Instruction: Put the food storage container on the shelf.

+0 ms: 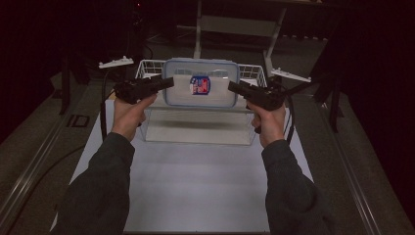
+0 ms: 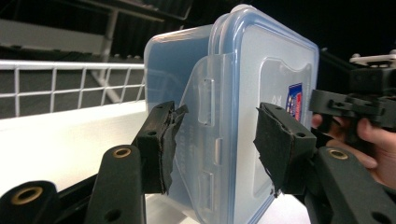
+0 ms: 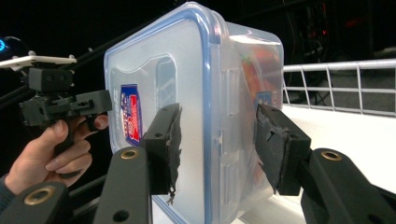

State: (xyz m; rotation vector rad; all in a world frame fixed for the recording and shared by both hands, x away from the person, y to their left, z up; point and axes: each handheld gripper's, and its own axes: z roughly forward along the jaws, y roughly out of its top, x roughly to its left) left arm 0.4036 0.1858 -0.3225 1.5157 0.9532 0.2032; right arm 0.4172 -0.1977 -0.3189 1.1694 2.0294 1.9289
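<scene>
The clear plastic food container, with its blue-rimmed snap lid and a red and blue label on top, hangs in the air above the white desk, in front of a white wire basket and over a clear open box that sits on the desk. It is held from both short ends: the left tool is clamped across the left end, its pads bearing on the lid face on one side and the base on the other, right at the hinged lid latch, and the right tool grips the opposite end in the same way, one pad on the lid and one on the tub wall. The container looks stiff enough to take this pinch without buckling, but its smooth, glossy walls probably offer little friction, so it could slip or pivot if either grip loosens. Some reddish contents show through the wall in the right gripper view, so it may carry a little weight, though it appears light overall. The ends just beside the latches seem the best hold, since the lid rim there gives the pads an edge to catch on; squeezing the latch tab itself could pop it open.
</scene>
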